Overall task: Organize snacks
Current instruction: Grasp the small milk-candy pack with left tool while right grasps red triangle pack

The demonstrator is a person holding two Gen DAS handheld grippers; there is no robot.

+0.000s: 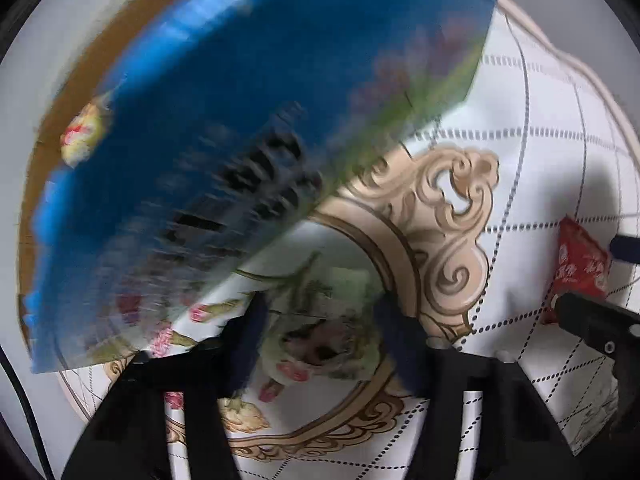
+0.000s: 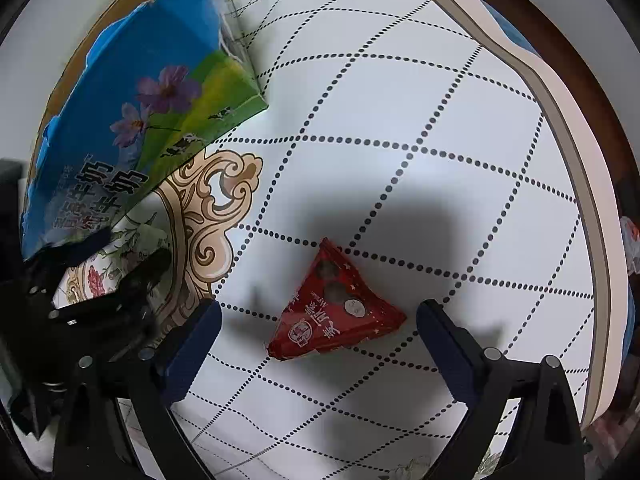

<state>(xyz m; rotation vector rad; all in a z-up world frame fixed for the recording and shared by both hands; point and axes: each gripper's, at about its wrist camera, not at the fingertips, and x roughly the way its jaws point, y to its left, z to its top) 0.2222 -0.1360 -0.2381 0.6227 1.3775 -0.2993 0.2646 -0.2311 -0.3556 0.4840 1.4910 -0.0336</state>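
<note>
Scene: white table top (image 2: 400, 128) printed with a dotted diamond grid and a beige scrollwork medallion; pale raised rim along the far right.
Task item: red triangular foil snack packet (image 2: 334, 308), lying flat on the bare grid, apex towards the far side, broad base towards the near side.
Container: open blue cardboard milk carton box (image 2: 132, 92) with purple flowers and a green corner, at the far left; brown inner flaps show, and one small yellow-red wrapped snack (image 1: 82, 130) sits inside.
Right gripper (image 2: 320, 344): jaws spread wide, nothing between the pads; it hangs above the table pointing steeply down.
Key relation: the red packet lies just beyond the gap between the right fingers, roughly centred, its base edge running across the gap from left to right. The right gripper is much the nearer tool.
Left gripper (image 1: 324, 340): blue pads drawn in fairly close, over the floral centre of the medallion; I see nothing held between them, though the view is smeared by motion.
Left view of packet: far right edge, beside the right gripper's black frame.
Judgement: next move is likely a short descent by the right gripper to straddle the packet, then carrying it left to the box.
</note>
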